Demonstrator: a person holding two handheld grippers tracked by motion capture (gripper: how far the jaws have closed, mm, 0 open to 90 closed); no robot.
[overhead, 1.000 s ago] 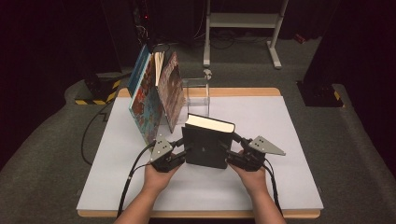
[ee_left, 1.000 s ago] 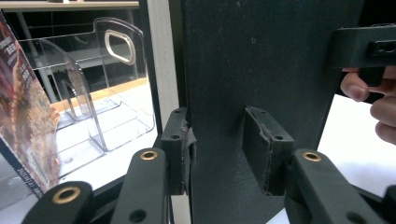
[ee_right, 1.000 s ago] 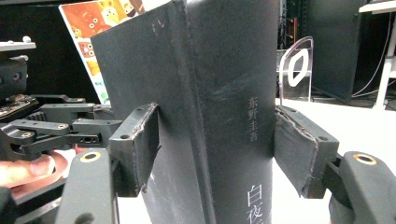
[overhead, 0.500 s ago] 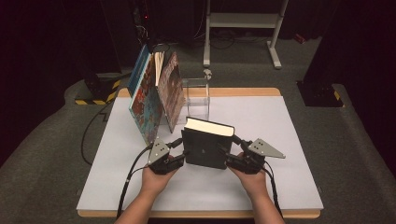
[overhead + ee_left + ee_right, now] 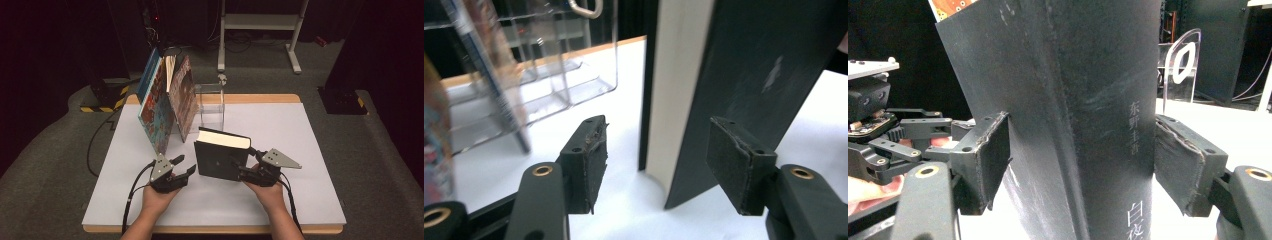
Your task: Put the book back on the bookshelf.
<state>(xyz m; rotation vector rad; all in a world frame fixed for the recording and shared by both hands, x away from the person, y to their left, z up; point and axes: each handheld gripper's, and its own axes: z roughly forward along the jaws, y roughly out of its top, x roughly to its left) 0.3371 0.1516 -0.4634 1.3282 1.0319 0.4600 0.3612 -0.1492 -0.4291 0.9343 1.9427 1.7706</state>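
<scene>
Black book (image 5: pixel 220 159) | left tongs (image 5: pixel 181 167) let go, opening, backed off | right tongs (image 5: pixel 246 161) clamp spine

Overhead looks forward-down; both tongs cameras closely share, seemingly, the black book (image 5: pixel 220 157).

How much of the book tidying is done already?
Done: colourful books lean beside the clear stand. In hand: the black book stands on the table, spine between the pads of the right gripper, whose jaws just opened a little; the left gripper has just opened, clear of it. Left: getting it to the stand.
</scene>
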